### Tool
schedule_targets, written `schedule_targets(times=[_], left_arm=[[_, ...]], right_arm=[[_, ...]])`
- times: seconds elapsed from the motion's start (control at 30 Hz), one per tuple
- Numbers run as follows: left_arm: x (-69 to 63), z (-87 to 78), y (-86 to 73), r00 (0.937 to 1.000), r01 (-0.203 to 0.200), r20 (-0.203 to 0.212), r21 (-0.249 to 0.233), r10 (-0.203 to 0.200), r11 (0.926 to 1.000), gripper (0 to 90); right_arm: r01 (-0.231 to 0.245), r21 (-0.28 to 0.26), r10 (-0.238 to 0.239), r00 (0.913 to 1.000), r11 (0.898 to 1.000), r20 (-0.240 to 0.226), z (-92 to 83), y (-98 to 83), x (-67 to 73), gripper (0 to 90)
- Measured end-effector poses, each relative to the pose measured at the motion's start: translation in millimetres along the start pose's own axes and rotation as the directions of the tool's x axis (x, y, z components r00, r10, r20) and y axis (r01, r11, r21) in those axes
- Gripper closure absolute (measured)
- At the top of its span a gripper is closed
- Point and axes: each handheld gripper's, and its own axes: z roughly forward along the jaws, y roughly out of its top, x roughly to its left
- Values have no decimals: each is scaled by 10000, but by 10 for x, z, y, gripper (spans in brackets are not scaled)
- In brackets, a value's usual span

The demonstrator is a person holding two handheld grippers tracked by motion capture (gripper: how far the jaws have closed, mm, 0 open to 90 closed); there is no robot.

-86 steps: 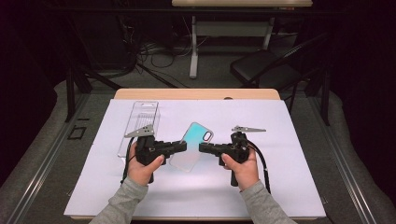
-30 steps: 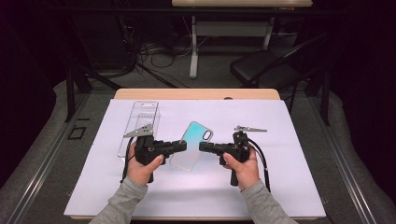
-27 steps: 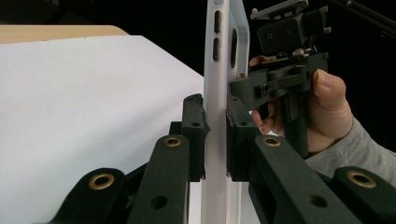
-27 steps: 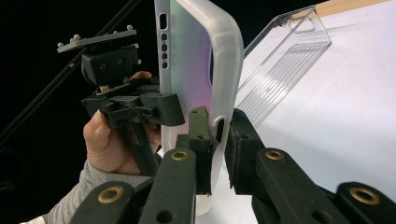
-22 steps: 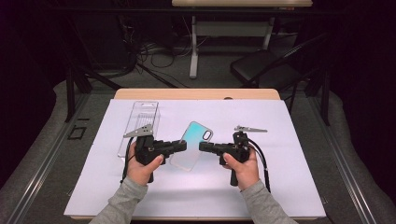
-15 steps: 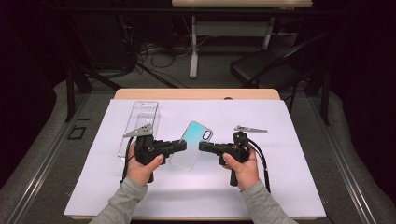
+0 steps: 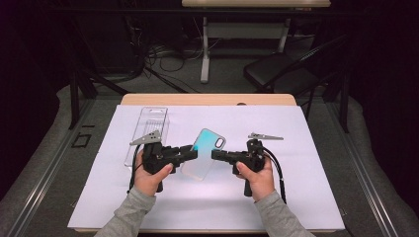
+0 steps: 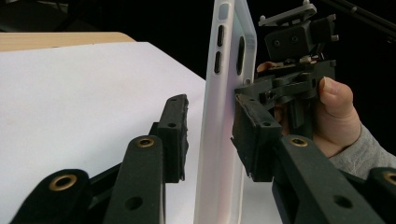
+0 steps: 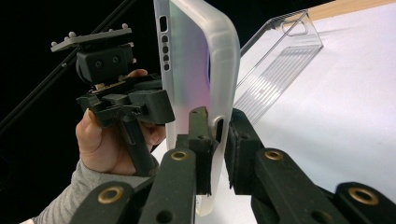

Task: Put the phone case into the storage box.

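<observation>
Over the white table (image 7: 123, 197), the left tongs (image 8: 210, 135) have just opened off the phone case (image 7: 203, 153); the right tongs (image 9: 217, 140) stay clamped on it.

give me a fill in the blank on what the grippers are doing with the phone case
1. The right gripper is clamped on the edge of the translucent ____.
2. The left gripper has just been opening; its jaws stand ____ around the case.
3. The clear plastic tray lies on the ____ sheet.

Missing words: phone case; open; white
</observation>
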Motion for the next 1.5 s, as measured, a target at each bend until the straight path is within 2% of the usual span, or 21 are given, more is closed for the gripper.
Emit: schedule_targets(times=[0.3, 0.37, 0.5, 0.63, 0.93, 1.1, 1.23, 1.4, 1.5], left_arm=[[-7, -34, 37, 9979, -326, -560, -130, 318, 9994, 571], [-5, -48, 45, 9977, -259, -639, -178, 247, 9995, 566], [2, -71, 60, 9967, -272, -765, -74, 266, 9996, 564], [-9, -92, 92, 9946, -409, -946, 309, 437, 9987, 552], [-27, -112, 122, 9946, -406, -935, 386, 441, 9984, 505], [-40, -117, 137, 9928, -489, -1070, 508, 542, 9975, 484], [-47, -125, 148, 9888, -721, -1265, 590, 791, 9957, 467], [-56, -125, 154, 9846, -898, -1445, 675, 988, 9937, 451], [-63, -129, 160, 9792, -1068, -1653, 756, 1180, 9914, 438]], right_arm=[[122, 39, -123, 9994, 9999, 310, -23, 11, 1, 822], [154, 47, -156, 9993, 9999, 335, -26, 15, 1, 822], [177, 38, -178, 9991, 9998, 396, -34, 22, 3, 821], [269, 77, -273, 9981, 9996, 555, -42, 30, 12, 821], [593, 218, -609, 9949, 9980, 808, -52, 48, 51, 821], [866, 321, -896, 9899, 9957, 1097, -68, 63, 75, 821], [1134, 421, -1183, 9828, 9927, 1416, -76, 71, 104, 821], [1639, 713, -1744, 9678, 9839, 1815, -75, 74, 147, 821], [1799, 818, -1931, 9603, 9803, 2013, -67, 70, 171, 821]])
